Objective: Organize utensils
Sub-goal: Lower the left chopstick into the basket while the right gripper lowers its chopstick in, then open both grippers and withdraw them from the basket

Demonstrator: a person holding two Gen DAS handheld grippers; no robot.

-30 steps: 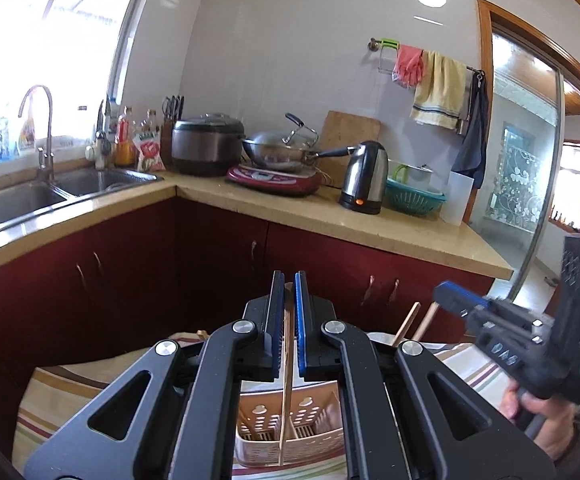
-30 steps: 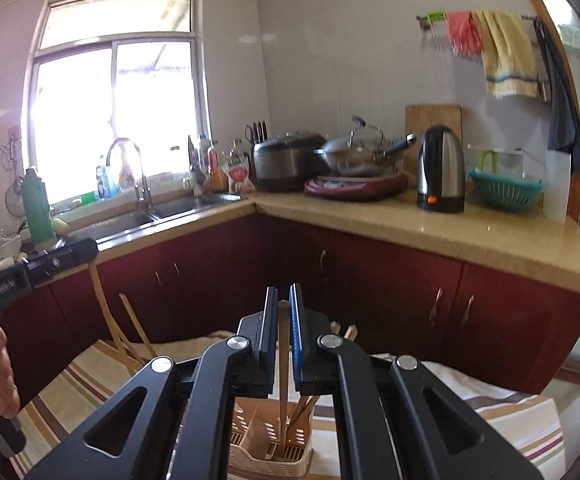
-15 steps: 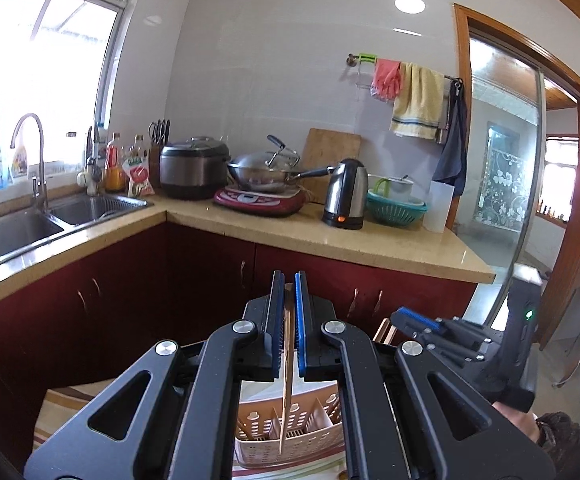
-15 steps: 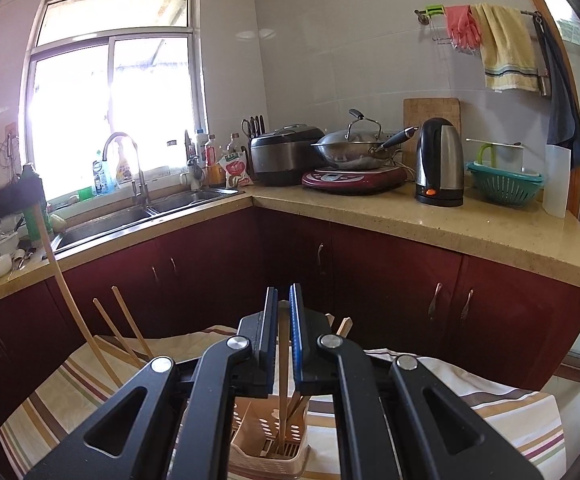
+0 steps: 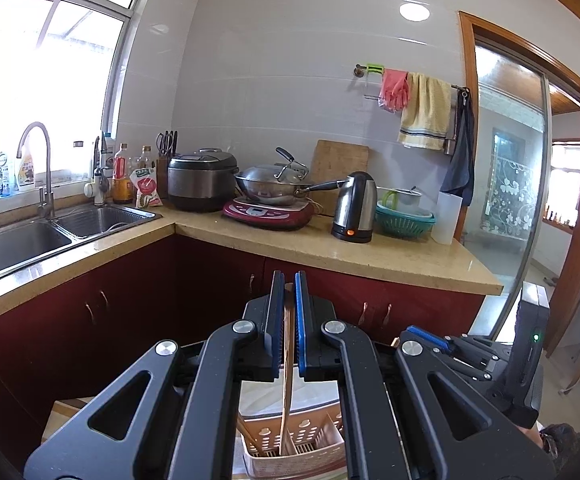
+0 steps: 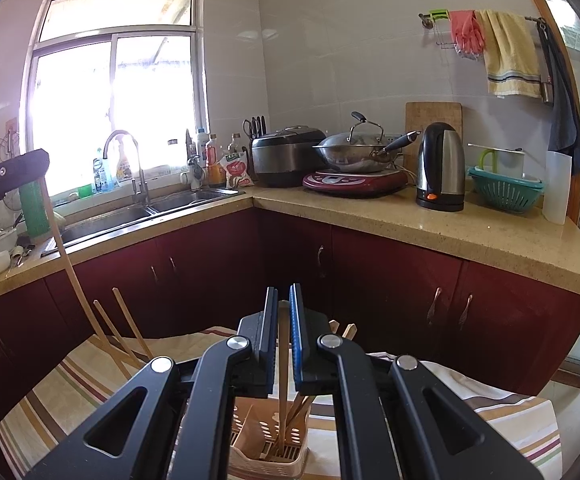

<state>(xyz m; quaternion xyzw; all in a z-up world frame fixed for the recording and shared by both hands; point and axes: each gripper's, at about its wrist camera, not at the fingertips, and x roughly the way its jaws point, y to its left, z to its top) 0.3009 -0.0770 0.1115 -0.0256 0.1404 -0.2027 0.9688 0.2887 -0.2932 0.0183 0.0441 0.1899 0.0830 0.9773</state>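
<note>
Left gripper [image 5: 285,316]: fingers clamped on one chopstick [image 5: 286,380]. Pale wood, thin, slightly bowed, hanging near-vertical at lower centre of left view, tip down inside the caddy [image 5: 310,440]. Whether tip touches caddy floor: cannot tell.

Caddy: beige plastic, perforated walls with oval holes, internal dividers, bottom centre of both views. Sits on a striped cloth [image 6: 89,384] over the bench.

Right gripper [image 6: 283,316]: fingers clamped on a second chopstick [image 6: 283,384]. Same pale wood, straight, vertical, lower end down in a caddy compartment beside several loose sticks [image 6: 302,404] leaning right. Two square stick tops poking up just right of the fingers.

Left edge of right view: left gripper seen from the side, upper left, its chopstick slanting down toward lower centre. Two more sticks [image 6: 125,328] leaning beside it, lower ends hidden behind the right gripper's body.

Right edge of left view: right gripper seen side-on at lower right, green LED lit on its body.
</note>
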